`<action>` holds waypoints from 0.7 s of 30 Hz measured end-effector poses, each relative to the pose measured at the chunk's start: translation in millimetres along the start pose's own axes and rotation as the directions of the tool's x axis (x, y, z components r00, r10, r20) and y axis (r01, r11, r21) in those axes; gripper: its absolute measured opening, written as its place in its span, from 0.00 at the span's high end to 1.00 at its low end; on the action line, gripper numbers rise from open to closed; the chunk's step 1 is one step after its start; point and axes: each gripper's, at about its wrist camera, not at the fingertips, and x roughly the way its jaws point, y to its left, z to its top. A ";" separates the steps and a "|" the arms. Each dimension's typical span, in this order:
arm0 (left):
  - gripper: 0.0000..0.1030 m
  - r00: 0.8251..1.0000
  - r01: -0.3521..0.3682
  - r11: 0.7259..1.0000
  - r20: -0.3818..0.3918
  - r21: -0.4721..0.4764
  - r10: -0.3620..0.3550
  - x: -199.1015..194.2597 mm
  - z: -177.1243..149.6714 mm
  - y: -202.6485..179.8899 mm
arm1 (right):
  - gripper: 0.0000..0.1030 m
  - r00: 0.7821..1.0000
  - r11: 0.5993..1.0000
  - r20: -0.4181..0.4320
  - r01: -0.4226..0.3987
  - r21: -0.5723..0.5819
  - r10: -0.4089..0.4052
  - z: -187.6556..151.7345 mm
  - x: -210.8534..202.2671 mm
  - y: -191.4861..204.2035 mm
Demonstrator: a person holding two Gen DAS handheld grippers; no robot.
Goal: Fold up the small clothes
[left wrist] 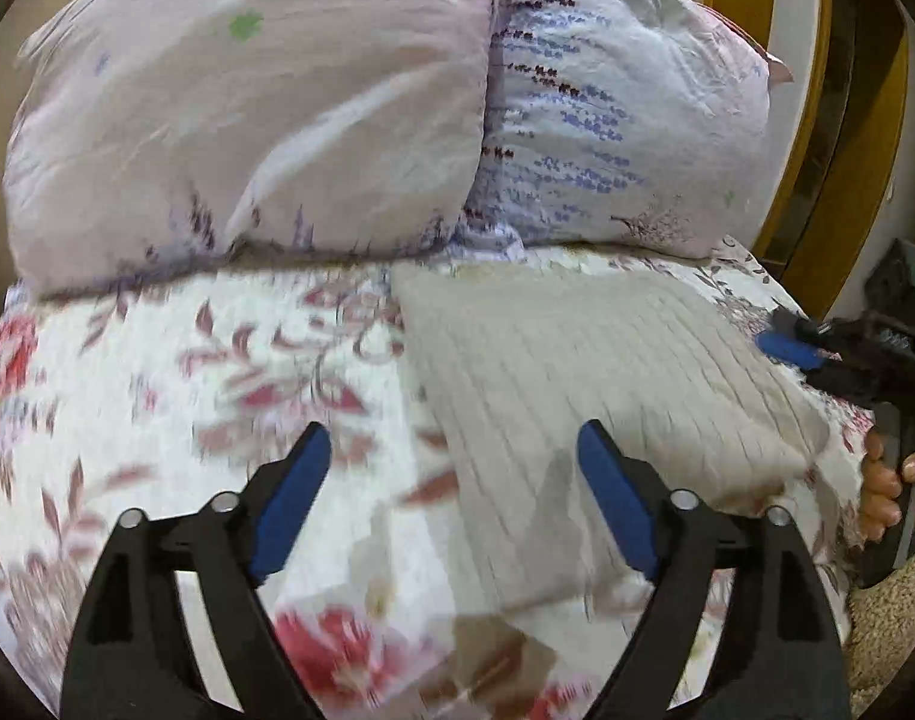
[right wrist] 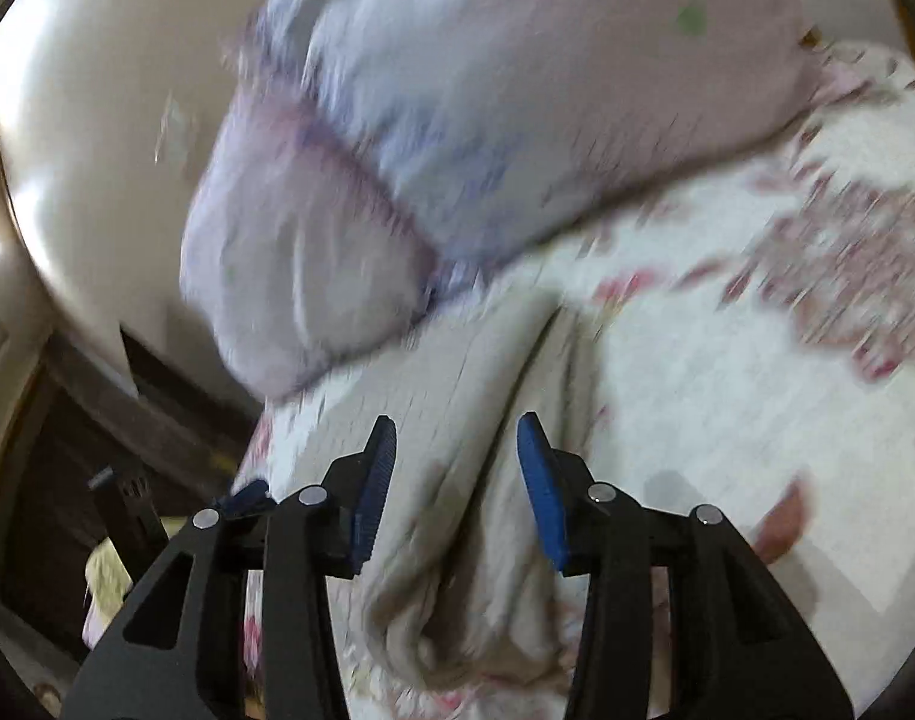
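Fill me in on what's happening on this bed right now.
A person holds a two-finger gripper in each hand over a floral bedspread. A grey ribbed garment lies on it in front of two pillows. The left gripper is open above the garment's near edge. The right gripper is also open, with a bunched fold of the garment between its fingers. Neither grips anything yet; both views are motion-blurred.

A grey ribbed knit garment (left wrist: 583, 396) lies flat on the floral-printed bedsheet (left wrist: 217, 372) of the bed, right of centre. Behind it, two pale lilac flower-print pillows (left wrist: 265, 114) sit side by side, overlapping.
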 end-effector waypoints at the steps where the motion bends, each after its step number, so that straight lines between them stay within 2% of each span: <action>1: 0.08 1.000 -0.010 1.000 -0.005 -0.009 0.010 -8.2 -9.0 2.6 | 0.66 0.999 1.000 -0.048 -0.004 -0.001 0.004 -4.8 12.4 3.2; 2: 0.08 1.000 -0.013 1.000 -0.010 -0.013 0.013 -11.8 -15.0 3.2 | 0.84 0.996 1.000 -0.083 0.009 -0.025 -0.011 -11.1 26.5 8.8; 3: 0.08 1.000 -0.008 1.000 -0.017 -0.010 0.008 -14.9 -20.9 0.2 | 0.90 0.995 0.997 -0.083 0.054 -0.054 -0.058 -16.9 31.3 11.9; 5: 0.02 0.999 -0.034 0.999 -0.027 0.004 0.034 -18.8 -31.9 -3.0 | 0.91 0.988 0.987 -0.024 0.154 -0.054 -0.156 -19.6 26.6 10.7; 6: 0.02 0.998 -0.057 0.998 -0.025 0.009 0.057 -19.7 -36.1 -6.0 | 0.91 0.985 0.985 0.000 0.171 0.014 -0.171 -17.5 19.8 2.2; 8: 0.02 0.998 -0.049 0.999 -0.039 0.014 0.049 -18.5 -43.9 -10.3 | 0.91 0.979 0.976 0.023 0.200 0.080 -0.203 -18.1 11.3 -6.4; 11: 0.02 0.993 -0.081 0.996 -0.088 0.022 0.083 -10.7 -51.7 -16.5 | 0.89 0.963 0.964 0.047 0.263 0.042 -0.265 -29.0 2.2 11.3; 12: 0.02 0.989 -0.098 0.994 -0.108 0.037 0.102 -6.8 -54.7 -19.8 | 0.78 0.955 0.957 0.066 0.287 0.034 -0.289 -34.3 -5.1 17.7; 13: 0.02 0.986 -0.109 0.993 -0.120 0.052 0.115 -3.6 -57.5 -23.0 | 0.51 0.941 0.945 0.085 0.326 0.029 -0.327 -40.2 -12.7 23.1; 14: 0.02 0.983 -0.121 0.990 -0.130 0.076 0.130 -0.5 -61.4 -26.9 | 0.33 0.922 0.929 0.108 0.371 0.022 -0.371 -46.5 -22.4 26.5; 15: 0.02 0.980 -0.135 0.986 -0.132 0.095 0.147 1.8 -64.5 -30.0 | 0.02 0.904 0.913 0.135 0.408 0.008 -0.405 -54.4 -30.8 30.2; 17: 0.02 0.973 -0.164 0.978 -0.140 0.128 0.181 6.0 -68.6 -34.9 | 0.01 0.891 0.901 0.181 0.431 -0.045 -0.417 -71.6 -43.5 35.4; 18: 0.02 0.968 -0.177 0.973 -0.153 0.145 0.199 8.7 -68.9 -37.2 | 0.01 0.875 0.882 0.187 0.465 -0.067 -0.447 -80.1 -46.4 39.1; 20: 0.02 0.968 -0.178 0.974 -0.151 0.143 0.199 8.8 -68.9 -36.9 | 0.01 0.828 0.819 0.166 0.557 -0.135 -0.536 -96.2 -40.6 49.0; 21: 0.02 0.969 -0.173 0.976 -0.154 0.134 0.193 8.4 -69.3 -35.7 | 0.01 0.824 0.807 0.150 0.566 -0.168 -0.546 -100.0 -34.1 52.6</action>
